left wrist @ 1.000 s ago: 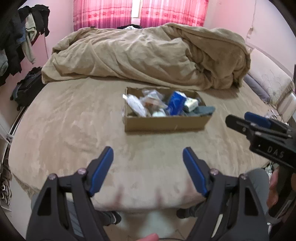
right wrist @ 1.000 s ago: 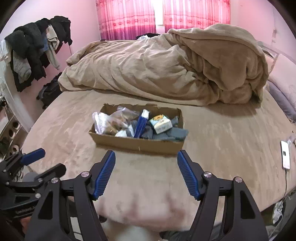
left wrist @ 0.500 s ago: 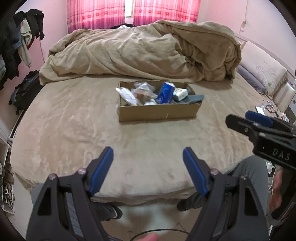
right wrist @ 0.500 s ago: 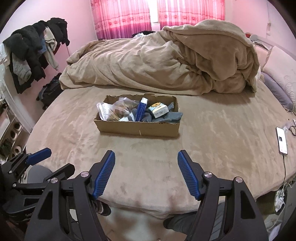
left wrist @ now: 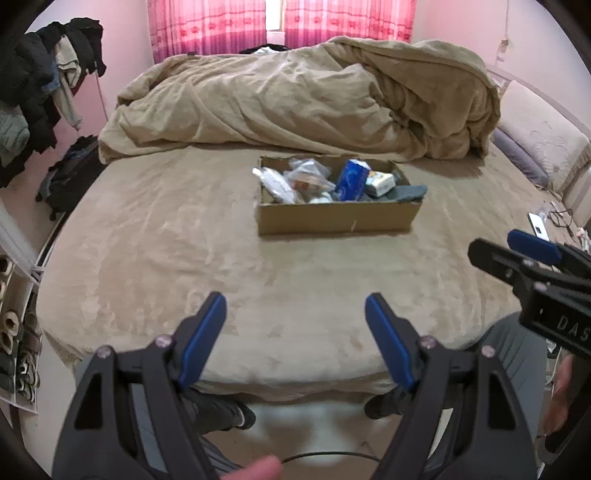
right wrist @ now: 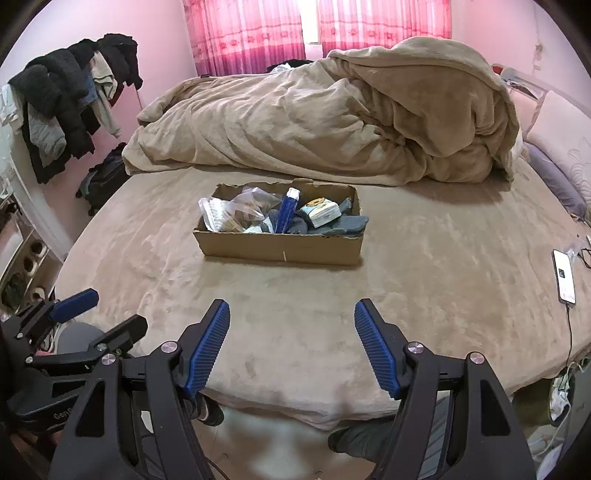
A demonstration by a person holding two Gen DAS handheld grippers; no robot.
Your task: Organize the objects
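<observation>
Left gripper [left wrist: 295, 314] and right gripper [right wrist: 291, 319]: fingers apart, empty, held off the near edge of the bed [right wrist: 443, 266]. Mid-bed stands the cardboard box [right wrist: 280, 249], filled with a plastic bag [right wrist: 221, 216], a blue carton [right wrist: 287, 210], a small packet [right wrist: 320, 214] and dark cloth [right wrist: 345, 225]. Contents judged light; bag slippery, cloth soft. Carton's upright top offers the firmest hold. Rumpled duvet [right wrist: 332, 125] lies beyond.

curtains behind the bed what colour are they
Pink, with a darker patterned band across them; the curtains show best in the right wrist view.
</observation>
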